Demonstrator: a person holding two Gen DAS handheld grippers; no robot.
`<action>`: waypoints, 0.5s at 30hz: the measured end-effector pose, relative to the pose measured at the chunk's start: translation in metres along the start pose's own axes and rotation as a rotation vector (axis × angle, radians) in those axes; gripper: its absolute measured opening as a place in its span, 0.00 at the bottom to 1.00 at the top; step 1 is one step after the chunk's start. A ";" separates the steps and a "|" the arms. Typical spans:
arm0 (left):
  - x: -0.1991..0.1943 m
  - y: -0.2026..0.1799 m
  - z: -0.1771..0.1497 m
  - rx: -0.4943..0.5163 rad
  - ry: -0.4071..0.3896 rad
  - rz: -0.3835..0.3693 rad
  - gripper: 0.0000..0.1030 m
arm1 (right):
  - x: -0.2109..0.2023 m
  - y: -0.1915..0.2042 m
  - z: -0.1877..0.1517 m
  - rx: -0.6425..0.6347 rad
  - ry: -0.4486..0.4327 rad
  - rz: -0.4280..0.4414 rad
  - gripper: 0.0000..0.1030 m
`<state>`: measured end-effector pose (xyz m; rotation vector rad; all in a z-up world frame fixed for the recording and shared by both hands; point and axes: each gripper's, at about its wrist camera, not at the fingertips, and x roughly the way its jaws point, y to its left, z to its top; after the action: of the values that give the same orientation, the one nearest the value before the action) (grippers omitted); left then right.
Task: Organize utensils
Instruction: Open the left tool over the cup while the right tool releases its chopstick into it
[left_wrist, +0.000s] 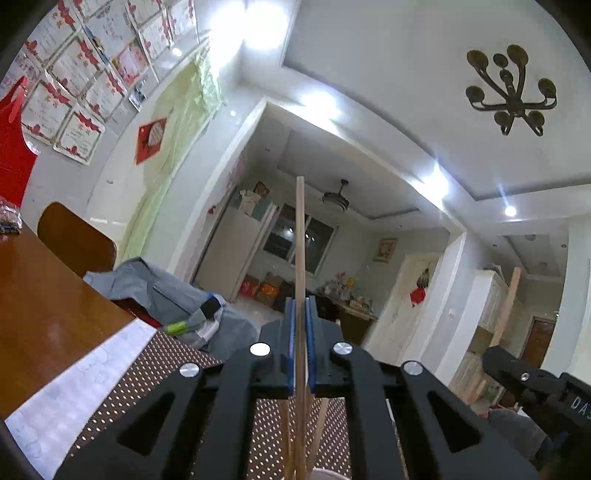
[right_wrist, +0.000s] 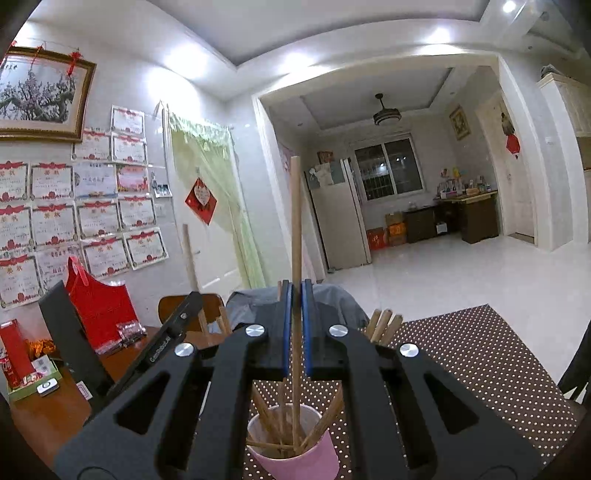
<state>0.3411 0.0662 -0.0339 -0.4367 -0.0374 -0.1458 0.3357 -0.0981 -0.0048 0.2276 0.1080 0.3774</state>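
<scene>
In the left wrist view my left gripper is shut on a pale wooden chopstick that stands upright between the blue pads. Under it are more chopsticks and a cup rim. In the right wrist view my right gripper is shut on another upright chopstick, whose lower end sits inside the pink cup among several chopsticks. The cup stands on a brown dotted placemat. Each gripper also shows in the other's view, with its stick: the right gripper and the left gripper.
The placemat lies on a brown wooden table. A chair draped with grey clothing stands at the far side. A red bag, a red box and a small white device crowd the table's left. A dark chair back is at the right edge.
</scene>
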 end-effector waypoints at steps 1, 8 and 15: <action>0.000 -0.002 -0.002 0.006 0.006 -0.003 0.05 | 0.002 0.000 -0.001 0.000 0.009 0.001 0.05; -0.005 -0.008 -0.006 0.062 0.046 -0.025 0.05 | 0.001 0.002 -0.011 -0.016 0.050 -0.003 0.06; -0.015 -0.013 -0.002 0.089 0.069 -0.022 0.28 | -0.007 0.004 -0.016 -0.033 0.064 -0.027 0.06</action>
<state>0.3241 0.0562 -0.0311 -0.3419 0.0192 -0.1801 0.3258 -0.0934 -0.0187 0.1811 0.1673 0.3592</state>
